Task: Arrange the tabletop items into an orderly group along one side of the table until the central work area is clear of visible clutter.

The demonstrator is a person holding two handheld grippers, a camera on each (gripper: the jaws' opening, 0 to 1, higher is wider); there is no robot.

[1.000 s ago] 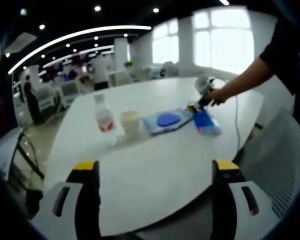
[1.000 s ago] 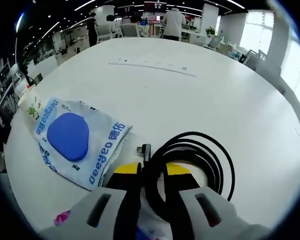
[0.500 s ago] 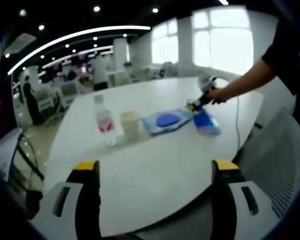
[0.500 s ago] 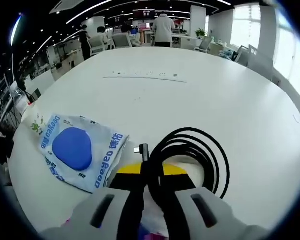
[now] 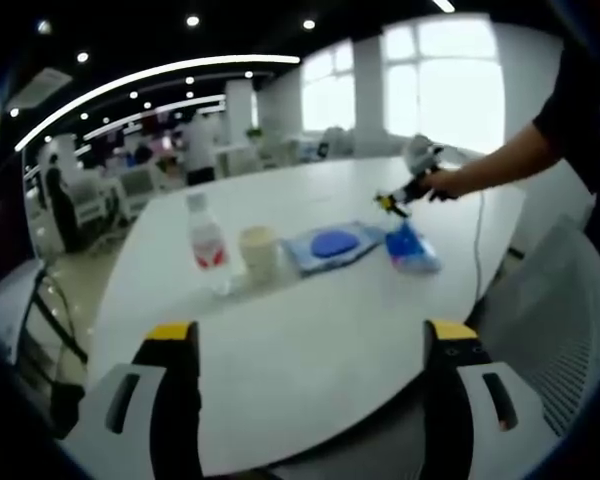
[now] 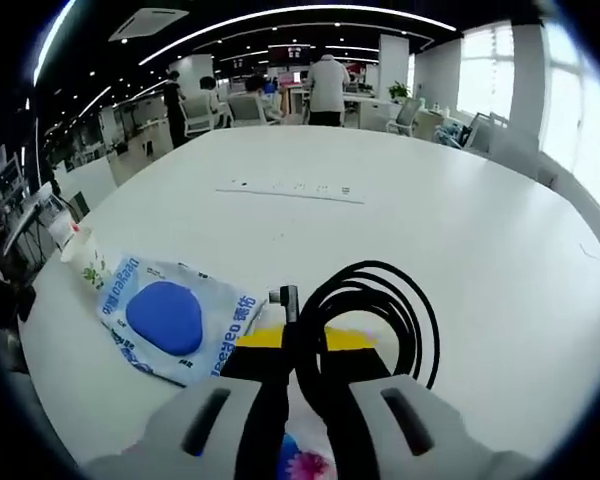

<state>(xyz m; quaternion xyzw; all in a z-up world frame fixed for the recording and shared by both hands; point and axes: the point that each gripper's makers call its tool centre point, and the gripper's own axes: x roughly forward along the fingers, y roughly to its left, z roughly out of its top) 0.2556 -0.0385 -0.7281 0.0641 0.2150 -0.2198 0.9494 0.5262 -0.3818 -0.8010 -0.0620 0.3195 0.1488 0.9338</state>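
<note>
My right gripper [image 6: 302, 340] is clamped on a coiled black cable [image 6: 380, 310], jaws pinched on the bundle where the loops cross so the coil hangs together instead of unspooling; the plug end [image 6: 283, 296] sticks up just beside the yellow tips. In the left gripper view that gripper [image 5: 395, 201] shows held out over the far side of the table [image 5: 310, 330], arm reaching from the right, raised above a small blue pack [image 5: 408, 250]. The other items already sit in a loose row there: bottle [image 5: 207, 238], paper cup [image 5: 259, 249], wipes pack [image 5: 330, 246], then the blue pack, all close together, wipes pack lying flat with its blue lid up. In the right gripper view the wipes pack [image 6: 175, 318] lies just left of my jaws and the cup [image 6: 87, 262] beyond it. I judge the cable is carried this way to drop it by that row. My left gripper [image 5: 310, 345] hangs back low at the near table edge, jaws spread wide with nothing between them, pointed level at the row, idle. The middle of the table looks bare from here.
</note>
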